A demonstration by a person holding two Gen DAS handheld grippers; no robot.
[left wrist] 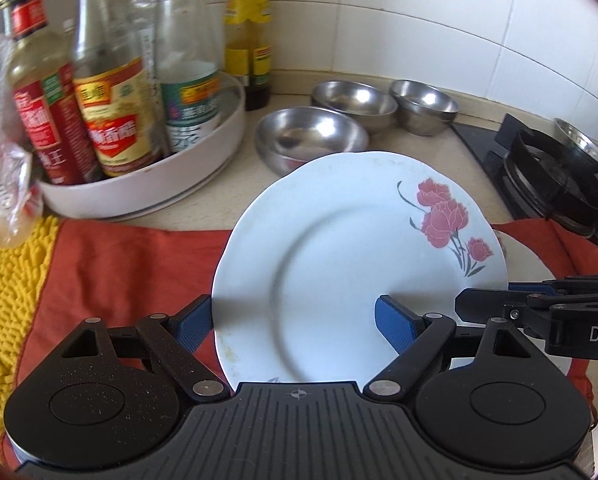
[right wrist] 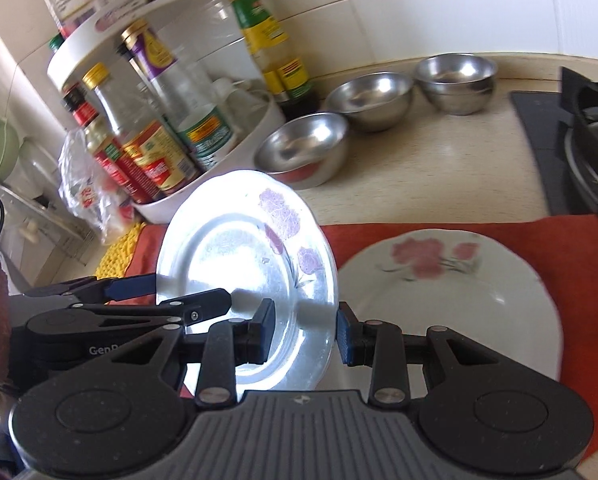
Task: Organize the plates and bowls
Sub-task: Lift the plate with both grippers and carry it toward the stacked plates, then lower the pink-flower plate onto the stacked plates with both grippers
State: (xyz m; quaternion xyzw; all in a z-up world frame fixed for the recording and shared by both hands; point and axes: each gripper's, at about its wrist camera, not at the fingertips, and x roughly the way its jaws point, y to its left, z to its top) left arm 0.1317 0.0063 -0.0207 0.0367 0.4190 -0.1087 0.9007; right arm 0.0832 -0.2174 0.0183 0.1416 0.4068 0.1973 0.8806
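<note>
The right tool [right wrist: 305,340] is clamped on the rim of a flowered plate [right wrist: 235,264], holding it tilted above the red cloth [right wrist: 479,228]. The left tool [left wrist: 295,320] stands wide, its blue pads either side of the same plate's edge. A second flowered plate [right wrist: 479,300] lies on the cloth; three steel bowls [right wrist: 303,148] sit behind on the counter [right wrist: 439,176].

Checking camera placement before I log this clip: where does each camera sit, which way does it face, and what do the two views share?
Left wrist: on the left hand-held gripper, facing forward and down at the flowered plate between its wide jaws; the right hand-held gripper shows at right.
Right wrist: on the right hand-held gripper, facing down at the same plate, clamped by its rim; the left one shows at left.
Shared: plate, steel bowls, bottle tray, red cloth, stove.
</note>
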